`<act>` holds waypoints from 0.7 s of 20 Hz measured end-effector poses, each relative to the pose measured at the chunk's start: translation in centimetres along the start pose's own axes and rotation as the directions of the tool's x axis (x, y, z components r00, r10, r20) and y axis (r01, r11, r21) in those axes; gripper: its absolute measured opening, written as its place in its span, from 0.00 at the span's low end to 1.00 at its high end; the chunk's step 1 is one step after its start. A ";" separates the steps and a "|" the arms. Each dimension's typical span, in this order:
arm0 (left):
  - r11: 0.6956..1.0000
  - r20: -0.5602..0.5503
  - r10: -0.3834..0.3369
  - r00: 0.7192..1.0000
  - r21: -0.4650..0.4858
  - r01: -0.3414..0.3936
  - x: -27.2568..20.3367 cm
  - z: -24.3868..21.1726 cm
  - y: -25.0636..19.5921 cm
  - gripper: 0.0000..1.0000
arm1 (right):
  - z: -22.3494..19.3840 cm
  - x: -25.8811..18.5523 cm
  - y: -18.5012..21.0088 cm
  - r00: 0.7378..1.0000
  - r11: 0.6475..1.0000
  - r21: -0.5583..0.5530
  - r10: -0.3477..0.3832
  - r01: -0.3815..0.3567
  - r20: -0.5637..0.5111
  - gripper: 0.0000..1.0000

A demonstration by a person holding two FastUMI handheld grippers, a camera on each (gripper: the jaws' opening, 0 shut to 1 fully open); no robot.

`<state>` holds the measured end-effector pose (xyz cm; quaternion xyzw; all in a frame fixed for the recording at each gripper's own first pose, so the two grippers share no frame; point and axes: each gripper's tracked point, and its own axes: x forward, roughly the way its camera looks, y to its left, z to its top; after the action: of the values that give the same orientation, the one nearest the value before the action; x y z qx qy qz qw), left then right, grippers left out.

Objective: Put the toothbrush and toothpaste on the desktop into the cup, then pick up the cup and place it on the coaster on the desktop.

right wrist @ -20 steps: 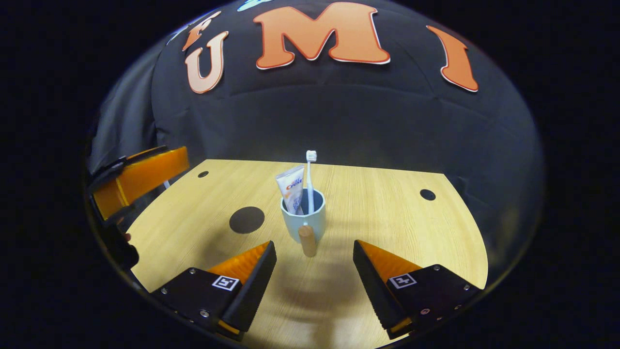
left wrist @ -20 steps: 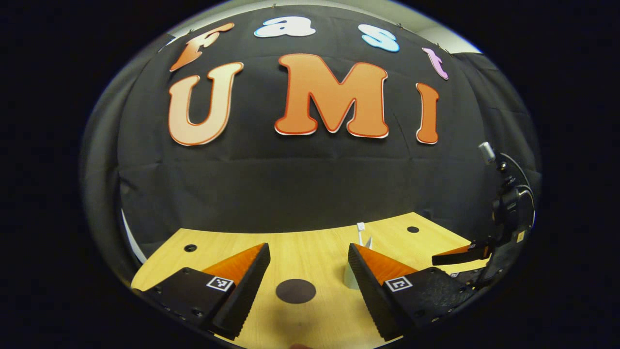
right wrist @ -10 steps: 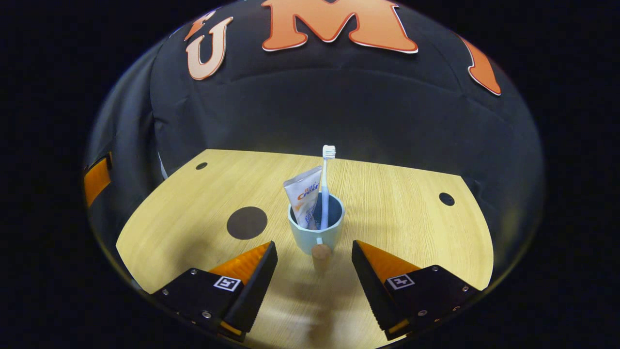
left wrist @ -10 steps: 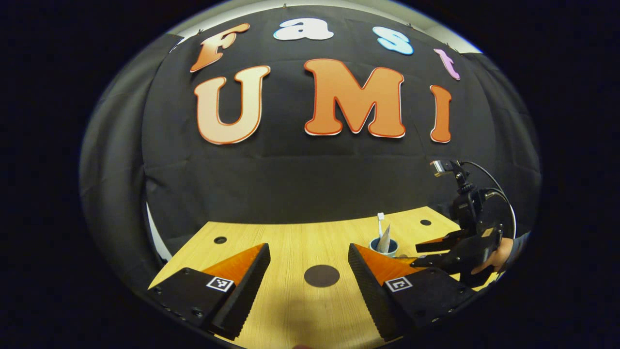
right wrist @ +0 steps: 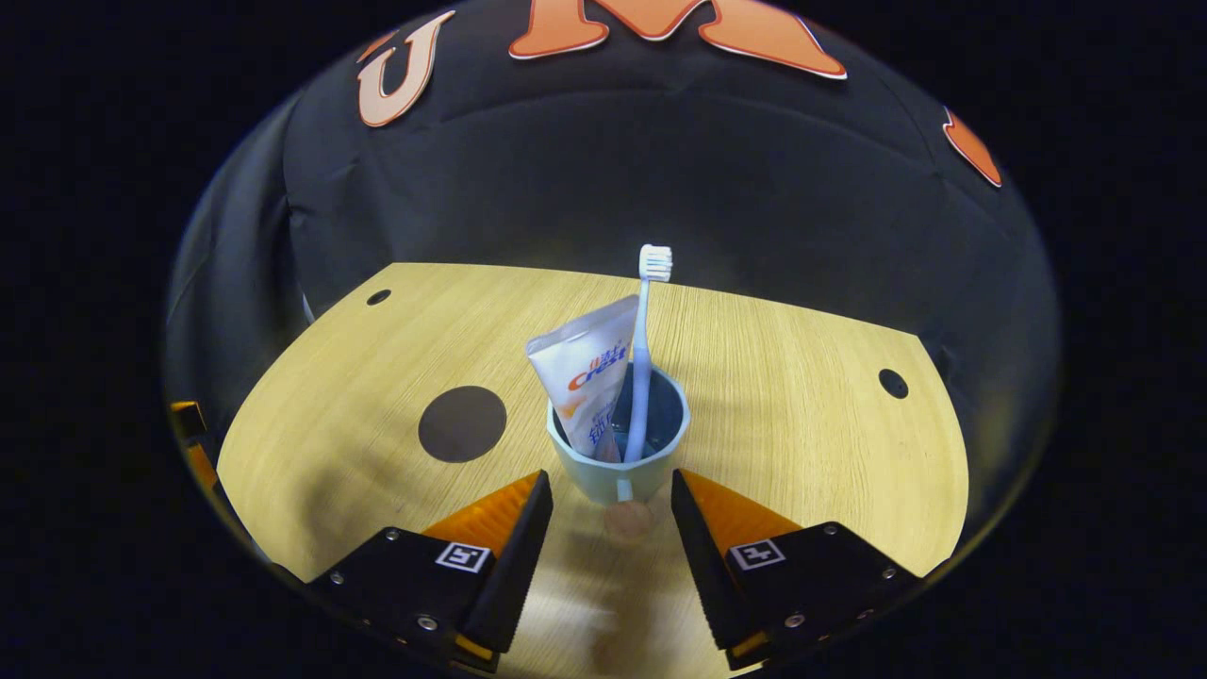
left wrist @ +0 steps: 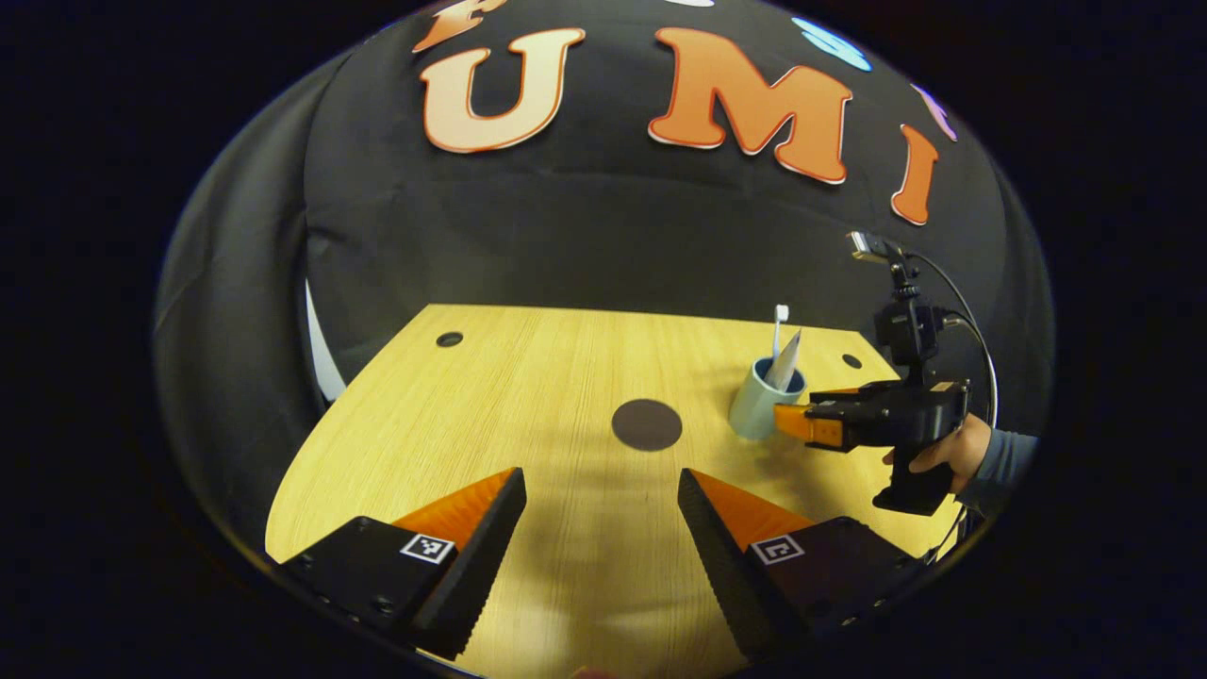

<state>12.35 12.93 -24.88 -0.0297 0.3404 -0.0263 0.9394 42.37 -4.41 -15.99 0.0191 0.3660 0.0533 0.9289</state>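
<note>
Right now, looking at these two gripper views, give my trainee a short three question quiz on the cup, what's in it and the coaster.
1. True or false: the toothbrush and the toothpaste both stand inside the cup.
2. Where does the cup stand?
A. On the coaster
B. On the bare desktop, beside the coaster
C. Lifted off the desktop
3. Fill in: the wooden handle of the cup lies between the two open fingers of the ___ hand-held gripper.

Key
1. True.
2. B; in the right gripper view the dark round coaster lies bare, left of the cup.
3. Right; the left hand-held gripper is open too, farther from the cup.
</note>
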 end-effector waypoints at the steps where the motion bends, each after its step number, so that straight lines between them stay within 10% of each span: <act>1: 1.000 -0.018 0.008 1.000 -0.009 -0.008 -0.6 -0.3 0.2 0.98 | -0.3 0.5 0.0 1.000 1.000 -0.001 0.001 -0.001 -0.015 0.74; 8: 0.999 -0.158 0.011 0.987 -0.033 -0.017 -2.8 -2.6 0.1 0.98 | -2.0 1.6 -0.7 0.997 1.000 0.017 -0.010 0.011 -0.072 0.28; 14: 0.999 -0.203 0.013 0.979 -0.041 -0.022 -3.4 -3.0 -0.1 0.98 | -2.0 1.6 -0.5 0.996 0.999 0.021 -0.023 0.025 -0.087 0.16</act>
<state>7.81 12.97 -25.06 -0.0442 0.4350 -0.0136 0.8992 42.20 -4.73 -18.53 0.0225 0.4070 0.0387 0.9123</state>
